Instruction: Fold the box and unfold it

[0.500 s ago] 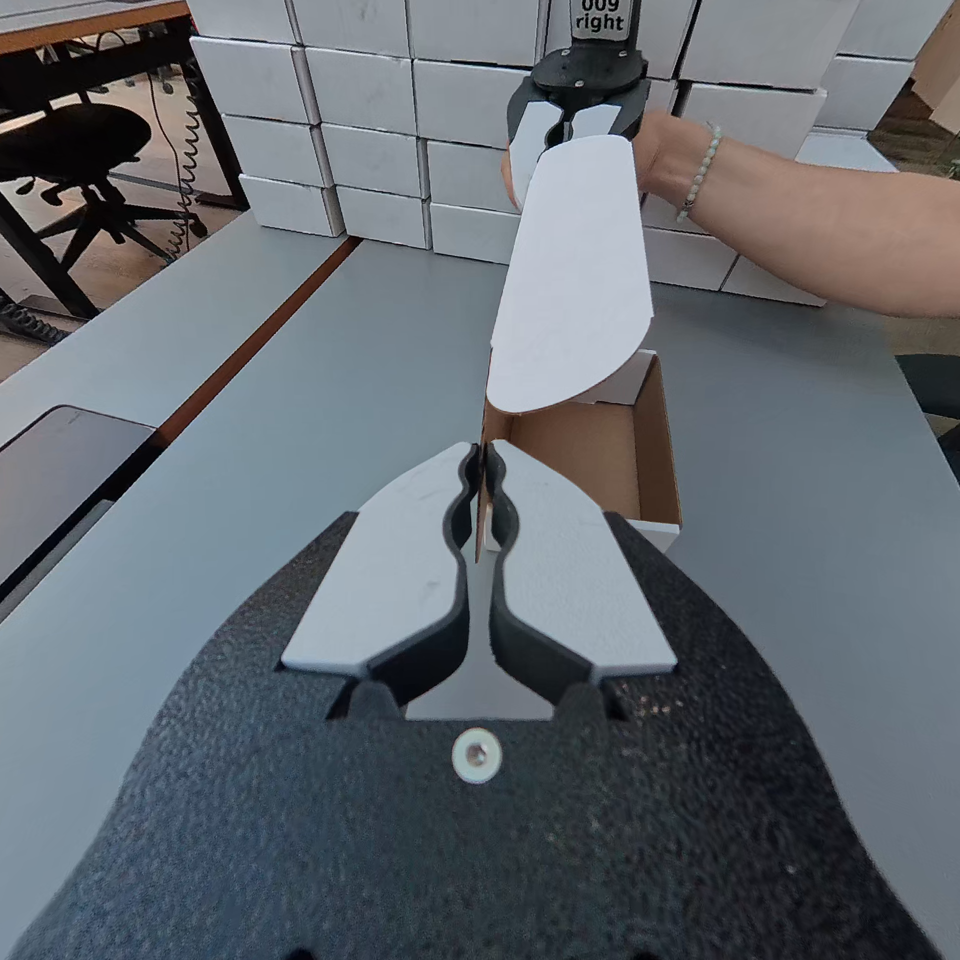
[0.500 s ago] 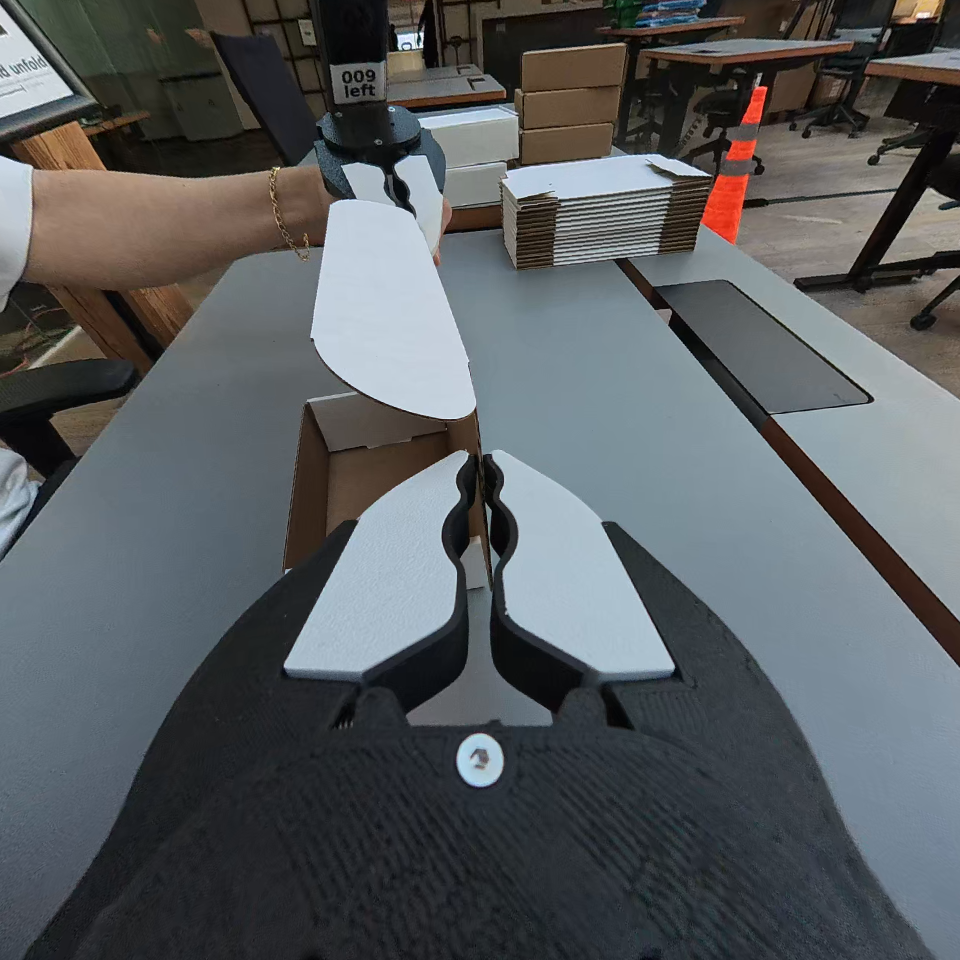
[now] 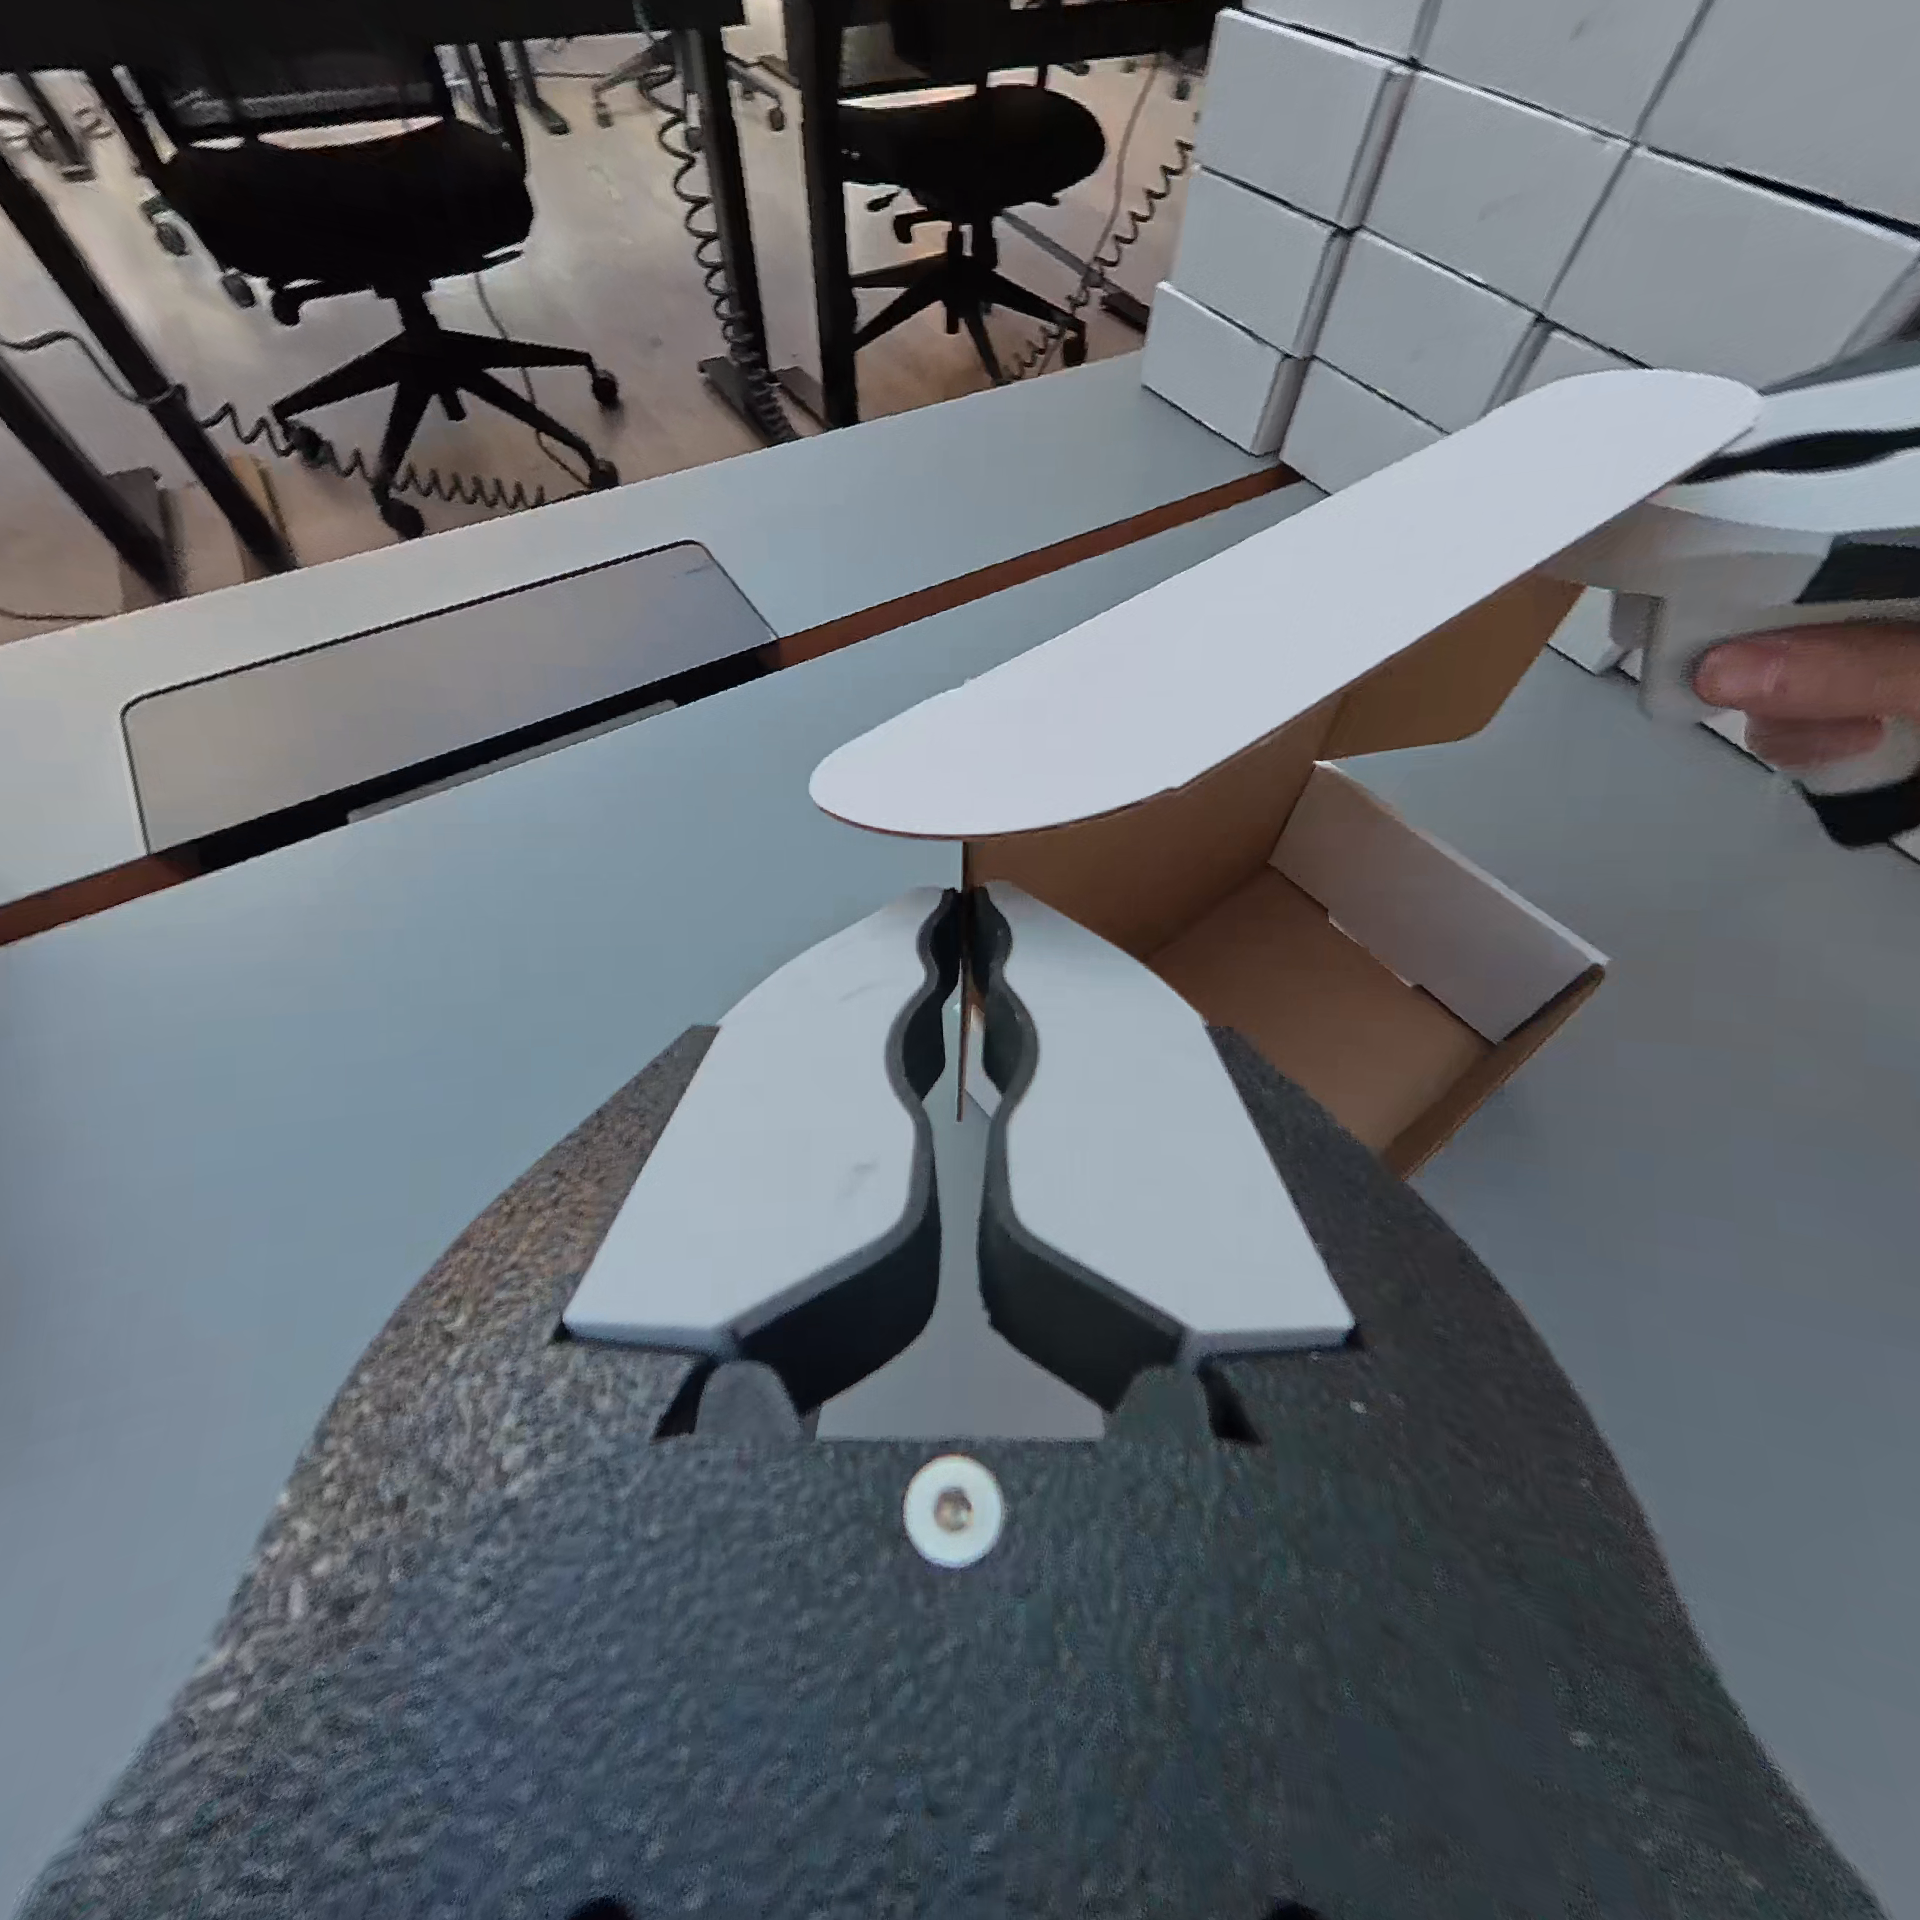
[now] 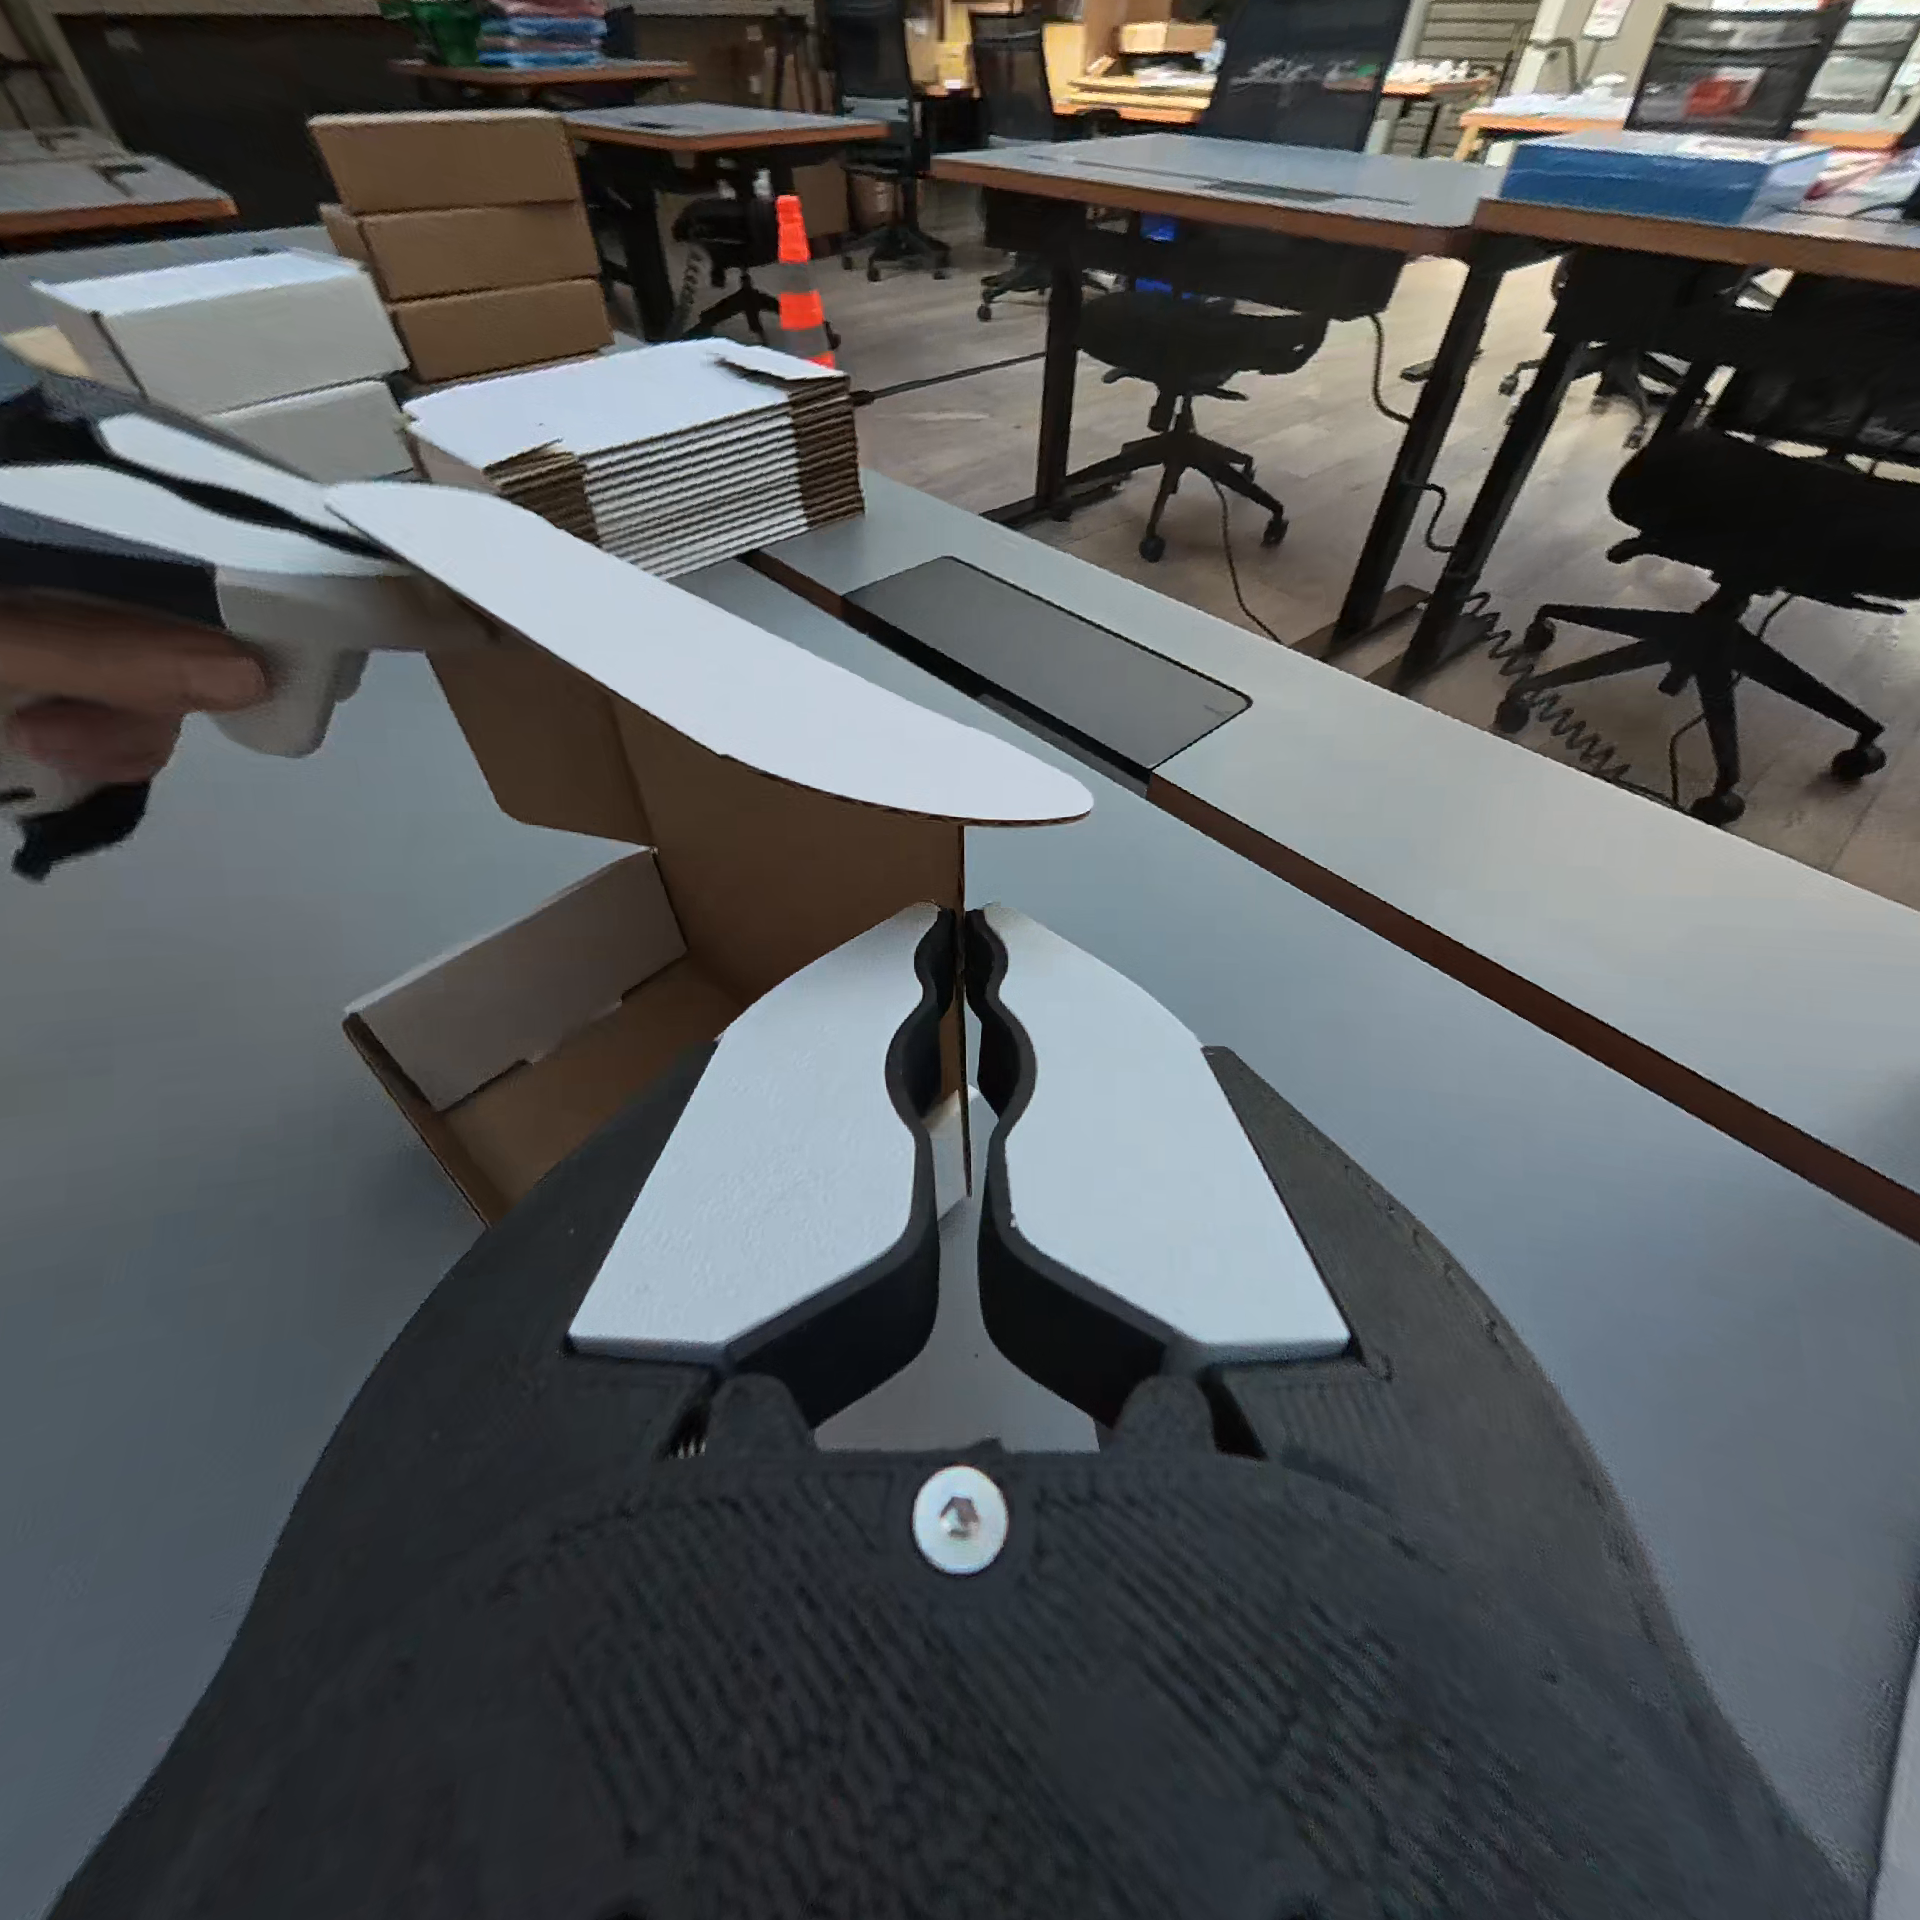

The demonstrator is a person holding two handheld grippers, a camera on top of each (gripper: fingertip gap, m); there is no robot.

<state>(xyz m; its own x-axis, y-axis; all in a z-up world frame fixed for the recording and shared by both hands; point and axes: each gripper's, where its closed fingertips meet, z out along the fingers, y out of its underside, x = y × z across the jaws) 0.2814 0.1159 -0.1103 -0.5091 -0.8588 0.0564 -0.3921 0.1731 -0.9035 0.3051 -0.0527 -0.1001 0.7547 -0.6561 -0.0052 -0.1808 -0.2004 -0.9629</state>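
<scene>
A cardboard box [image 3: 1340, 997], white outside and brown inside, lies open on the grey table [image 3: 416, 1039]. Its lid stands upright and the long white front flap [image 3: 1278, 634] is bent over the top. My left gripper [image 3: 961, 904] is shut on the thin edge of the lid's near side flap. My right gripper [image 4: 961, 920] is shut on the lid's opposite side flap. The box tray [image 4: 561, 1049] and the front flap [image 4: 707, 665] show in the right wrist view. Each gripper also shows in the other's view, the right [image 3: 1818, 488] and the left [image 4: 156, 520], at the flap's far end.
A wall of white boxes [image 3: 1558, 208] stands at the table's far side. A stack of flat cardboard blanks [image 4: 665, 457] and closed boxes [image 4: 468, 249] sit at the other end. A black inset panel [image 4: 1039, 665] lies in the table. Office chairs [image 3: 343, 208] and an orange cone [image 4: 800, 281] stand beyond.
Both grippers have swung round, so each now sees the other off to the side instead of straight ahead. The lid stands more upright. Both stay shut on the side flaps.
</scene>
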